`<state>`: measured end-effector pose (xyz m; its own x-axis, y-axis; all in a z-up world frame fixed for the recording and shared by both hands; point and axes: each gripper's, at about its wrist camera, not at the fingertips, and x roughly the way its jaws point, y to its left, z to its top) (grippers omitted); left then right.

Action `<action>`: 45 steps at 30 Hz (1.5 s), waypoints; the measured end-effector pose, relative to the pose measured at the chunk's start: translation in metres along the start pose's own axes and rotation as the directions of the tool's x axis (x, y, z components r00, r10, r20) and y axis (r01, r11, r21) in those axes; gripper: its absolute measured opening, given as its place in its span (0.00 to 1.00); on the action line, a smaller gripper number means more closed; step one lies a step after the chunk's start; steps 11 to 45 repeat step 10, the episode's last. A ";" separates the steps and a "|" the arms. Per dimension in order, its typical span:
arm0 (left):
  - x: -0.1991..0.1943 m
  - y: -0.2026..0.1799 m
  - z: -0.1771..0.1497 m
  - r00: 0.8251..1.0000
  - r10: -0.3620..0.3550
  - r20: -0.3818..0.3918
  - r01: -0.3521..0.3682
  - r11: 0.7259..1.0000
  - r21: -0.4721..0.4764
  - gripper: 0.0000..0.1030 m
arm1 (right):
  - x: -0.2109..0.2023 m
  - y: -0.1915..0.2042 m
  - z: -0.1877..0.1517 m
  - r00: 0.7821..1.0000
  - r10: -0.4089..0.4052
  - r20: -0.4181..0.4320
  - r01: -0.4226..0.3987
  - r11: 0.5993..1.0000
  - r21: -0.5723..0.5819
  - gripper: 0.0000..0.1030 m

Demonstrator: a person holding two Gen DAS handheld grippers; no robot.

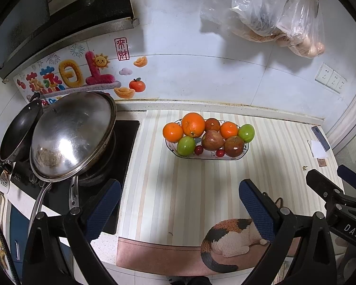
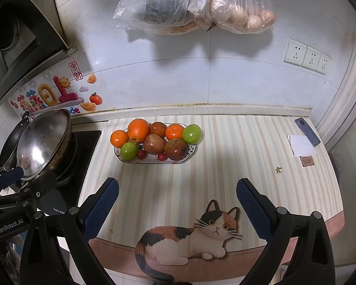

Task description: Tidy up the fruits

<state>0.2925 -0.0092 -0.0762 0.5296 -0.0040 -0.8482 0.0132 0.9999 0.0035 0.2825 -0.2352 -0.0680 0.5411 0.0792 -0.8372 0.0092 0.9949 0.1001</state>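
Note:
An oblong patterned plate [image 1: 243,154] [image 2: 117,154] sits on the striped mat toward the back of the counter. It holds a big orange [image 1: 193,124] [image 2: 138,130], several smaller oranges, two red apples [image 1: 212,140] [image 2: 155,144], two green apples [image 1: 185,145] [image 2: 191,133] and small red cherries [image 1: 198,149] [image 2: 142,154]. My left gripper [image 1: 180,207] hovers open well in front of the plate, nothing between its blue pads. My right gripper [image 2: 178,205] is also open and empty, over the mat's cat picture. The right gripper's body [image 1: 337,197] shows at the right edge of the left wrist view.
A steel wok lid [image 1: 71,135] [image 2: 44,142] and a dark pan [image 1: 19,135] rest on the black hob at left. A phone [image 2: 307,131], white paper [image 2: 301,145] and a small card [image 2: 306,161] lie at the right. Plastic bags [image 2: 194,4] hang on the wall above.

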 end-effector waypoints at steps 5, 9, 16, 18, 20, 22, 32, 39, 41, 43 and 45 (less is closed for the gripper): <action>-0.001 0.001 -0.001 1.000 -0.002 -0.001 0.002 1.000 -0.001 0.99 | -0.001 0.000 0.000 1.000 0.001 0.001 -0.001 1.000 0.000 0.98; -0.002 0.002 -0.001 1.000 -0.002 0.005 0.002 1.000 -0.005 0.99 | -0.004 0.000 -0.002 1.000 0.002 0.000 -0.002 1.000 0.002 0.98; -0.003 0.003 -0.002 1.000 -0.003 0.007 0.003 1.000 -0.006 0.99 | -0.004 0.000 -0.002 1.000 0.002 0.000 -0.002 1.000 0.002 0.98; -0.003 0.003 -0.002 1.000 -0.003 0.007 0.003 1.000 -0.006 0.99 | -0.004 0.000 -0.002 1.000 0.002 0.000 -0.002 1.000 0.002 0.98; -0.003 0.003 -0.002 1.000 -0.003 0.007 0.003 1.000 -0.006 0.99 | -0.004 0.000 -0.002 1.000 0.002 0.000 -0.002 1.000 0.002 0.98; -0.003 0.003 -0.002 1.000 -0.003 0.007 0.003 1.000 -0.006 0.99 | -0.004 0.000 -0.002 1.000 0.002 0.000 -0.002 1.000 0.002 0.98; -0.003 0.003 -0.002 1.000 -0.003 0.007 0.003 1.000 -0.006 0.99 | -0.004 0.000 -0.002 1.000 0.002 0.000 -0.002 1.000 0.002 0.98; -0.003 0.003 -0.002 1.000 -0.003 0.007 0.003 1.000 -0.006 0.99 | -0.004 0.000 -0.002 1.000 0.002 0.000 -0.002 1.000 0.002 0.98; -0.003 0.003 -0.002 1.000 -0.003 0.007 0.003 1.000 -0.006 0.99 | -0.004 0.000 -0.002 1.000 0.002 0.000 -0.002 1.000 0.002 0.98; -0.003 0.003 -0.002 1.000 -0.003 0.007 0.003 1.000 -0.006 0.99 | -0.004 0.000 -0.002 1.000 0.002 0.000 -0.002 1.000 0.002 0.98; -0.003 0.003 -0.002 1.000 -0.003 0.007 0.003 1.000 -0.006 0.99 | -0.004 0.000 -0.002 1.000 0.002 0.000 -0.002 1.000 0.002 0.98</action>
